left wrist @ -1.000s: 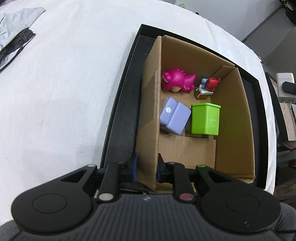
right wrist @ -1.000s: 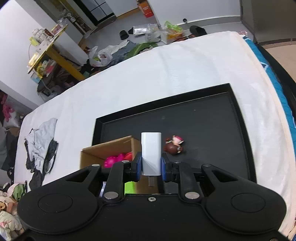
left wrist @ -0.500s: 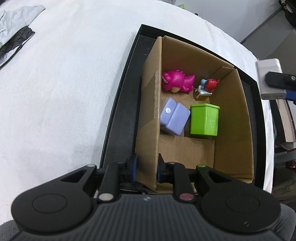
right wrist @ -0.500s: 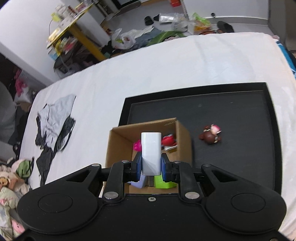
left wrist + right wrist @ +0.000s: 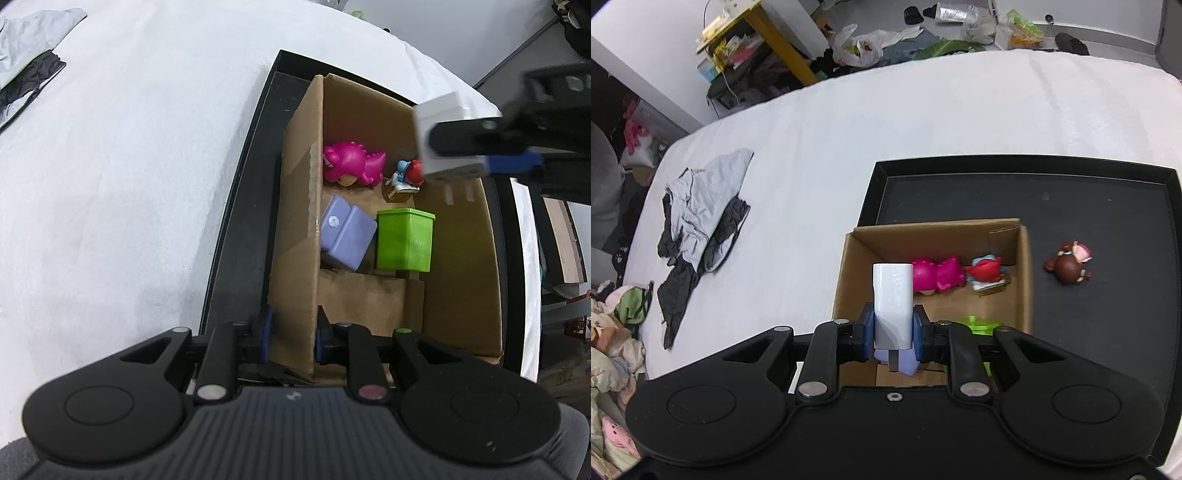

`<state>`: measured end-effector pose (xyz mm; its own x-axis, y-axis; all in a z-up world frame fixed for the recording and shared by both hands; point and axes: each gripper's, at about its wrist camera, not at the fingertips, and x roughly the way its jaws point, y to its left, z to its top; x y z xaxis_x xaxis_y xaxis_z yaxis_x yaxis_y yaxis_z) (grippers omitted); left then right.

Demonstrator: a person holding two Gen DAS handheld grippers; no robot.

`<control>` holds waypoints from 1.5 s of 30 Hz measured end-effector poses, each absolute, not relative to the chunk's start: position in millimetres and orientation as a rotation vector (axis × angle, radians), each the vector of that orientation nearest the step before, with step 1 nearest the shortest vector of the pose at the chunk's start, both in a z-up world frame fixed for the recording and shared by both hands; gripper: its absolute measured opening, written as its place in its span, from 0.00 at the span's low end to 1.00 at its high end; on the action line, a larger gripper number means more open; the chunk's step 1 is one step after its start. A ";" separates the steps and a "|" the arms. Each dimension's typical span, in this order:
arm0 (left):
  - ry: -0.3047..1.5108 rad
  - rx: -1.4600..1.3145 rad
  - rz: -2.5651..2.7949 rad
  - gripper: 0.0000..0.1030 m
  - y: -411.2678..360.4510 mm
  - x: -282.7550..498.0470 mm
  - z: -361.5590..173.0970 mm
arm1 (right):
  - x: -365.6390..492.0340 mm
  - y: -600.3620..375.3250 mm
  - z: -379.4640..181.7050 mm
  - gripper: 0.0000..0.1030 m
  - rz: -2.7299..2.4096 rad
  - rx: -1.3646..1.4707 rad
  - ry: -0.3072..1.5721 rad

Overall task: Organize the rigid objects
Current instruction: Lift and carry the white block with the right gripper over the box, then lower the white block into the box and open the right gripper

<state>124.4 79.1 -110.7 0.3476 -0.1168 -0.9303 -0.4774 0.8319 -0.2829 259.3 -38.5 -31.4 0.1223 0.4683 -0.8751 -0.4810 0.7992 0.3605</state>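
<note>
In the right wrist view, crumpled clothes (image 5: pixel 698 206) lie at the left of the frame on the white bedsheet (image 5: pixel 886 122), which stretches bare across the upper middle. The black tray (image 5: pixel 1108 206) fills the right half; its floor is open around a brown bear figure (image 5: pixel 1069 263) standing right of the cardboard box (image 5: pixel 849 280). Inside the box, the pink toy (image 5: pixel 351 164) and a red-and-blue figure (image 5: pixel 408 177) sit against the far wall, with the lavender block (image 5: pixel 347 238) and green bin (image 5: pixel 404 240) nearer; the box's right side has free floor.

The left gripper (image 5: pixel 291 338) is closed narrowly on the box's near left wall, one finger either side. The right gripper (image 5: pixel 892 334) clamps a white charger (image 5: pixel 892 299), pads pressed flat to its sides, held above the box's left part.
</note>
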 end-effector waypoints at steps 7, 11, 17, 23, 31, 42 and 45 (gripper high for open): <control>1.209 -0.598 0.238 0.20 82.8 122.9 -112.0 | 255.7 -13.6 -45.3 0.20 0.693 -0.049 1.294; 1.206 -0.611 0.231 0.20 86.2 121.9 -112.7 | 256.5 -2.5 -55.2 0.20 0.683 -0.057 1.304; 1.203 -0.623 0.222 0.21 89.1 122.5 -113.3 | 256.7 12.0 -74.4 0.20 0.667 -0.075 1.331; 1.200 -0.631 0.214 0.21 91.1 119.1 -113.8 | 258.7 22.0 -87.8 0.20 0.641 -0.084 1.335; 1.202 -0.633 0.214 0.21 91.8 117.6 -112.6 | 259.4 20.6 -83.3 0.22 0.651 -0.075 1.331; 1.201 -0.628 0.220 0.21 90.5 118.1 -111.2 | 254.2 11.1 -57.0 0.22 0.724 -0.083 1.304; 1.201 -0.626 0.225 0.21 90.0 117.9 -110.7 | 251.3 6.7 -52.5 0.26 0.738 -0.100 1.294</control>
<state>117.9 90.0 -110.7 0.3634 -0.1600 -0.9178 -0.4811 0.8114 -0.3320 251.3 6.7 -52.5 0.0818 0.4394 -0.8945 -0.5461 0.7706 0.3286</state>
